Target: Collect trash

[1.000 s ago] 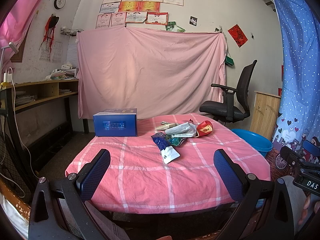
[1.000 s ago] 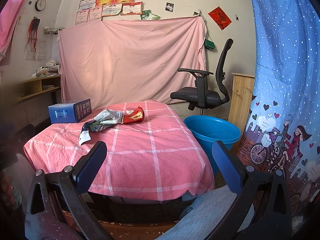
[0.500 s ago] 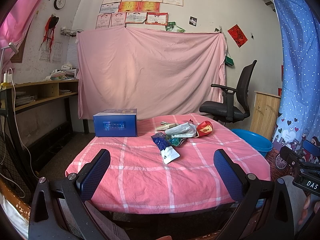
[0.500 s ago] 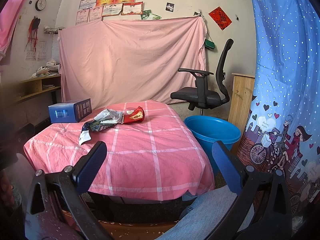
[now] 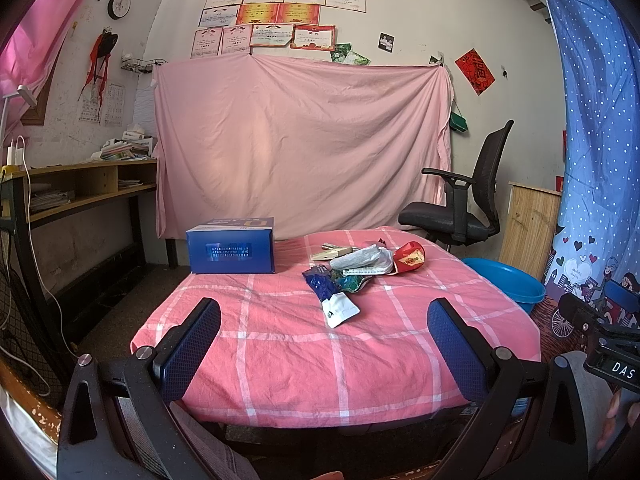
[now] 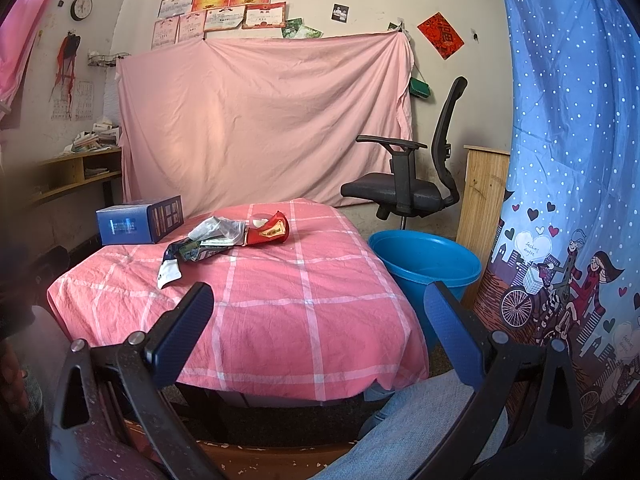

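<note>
Pink table (image 5: 280,360), one box (image 5: 231,250) (blue), one basin (image 6: 424,256)

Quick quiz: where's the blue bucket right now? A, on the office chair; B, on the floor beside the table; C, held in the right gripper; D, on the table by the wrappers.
B: the bucket stands on the floor next to the table, below its top.
</note>
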`<control>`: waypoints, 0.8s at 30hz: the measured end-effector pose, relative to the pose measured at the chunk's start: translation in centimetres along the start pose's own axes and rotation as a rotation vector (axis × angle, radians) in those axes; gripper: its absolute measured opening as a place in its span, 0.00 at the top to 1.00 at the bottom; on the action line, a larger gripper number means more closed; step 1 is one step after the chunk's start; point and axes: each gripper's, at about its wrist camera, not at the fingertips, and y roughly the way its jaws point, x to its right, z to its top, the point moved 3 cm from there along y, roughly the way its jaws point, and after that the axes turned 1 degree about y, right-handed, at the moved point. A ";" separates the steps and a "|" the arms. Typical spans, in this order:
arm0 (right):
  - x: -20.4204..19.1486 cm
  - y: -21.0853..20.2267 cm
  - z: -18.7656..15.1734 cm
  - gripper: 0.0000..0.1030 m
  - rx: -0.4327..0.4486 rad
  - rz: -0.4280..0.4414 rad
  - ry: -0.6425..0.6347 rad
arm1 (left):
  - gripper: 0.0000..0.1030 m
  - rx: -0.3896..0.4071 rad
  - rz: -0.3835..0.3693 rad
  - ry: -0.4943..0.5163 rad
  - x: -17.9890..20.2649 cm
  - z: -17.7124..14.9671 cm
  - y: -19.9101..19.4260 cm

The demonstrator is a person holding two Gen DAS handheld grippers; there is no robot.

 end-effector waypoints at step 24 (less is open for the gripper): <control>-0.3 0.7 1.2 0.00 0.009 0.071 -0.014 | 0.02 0.000 0.024 -0.004 -0.1 0.8 0.8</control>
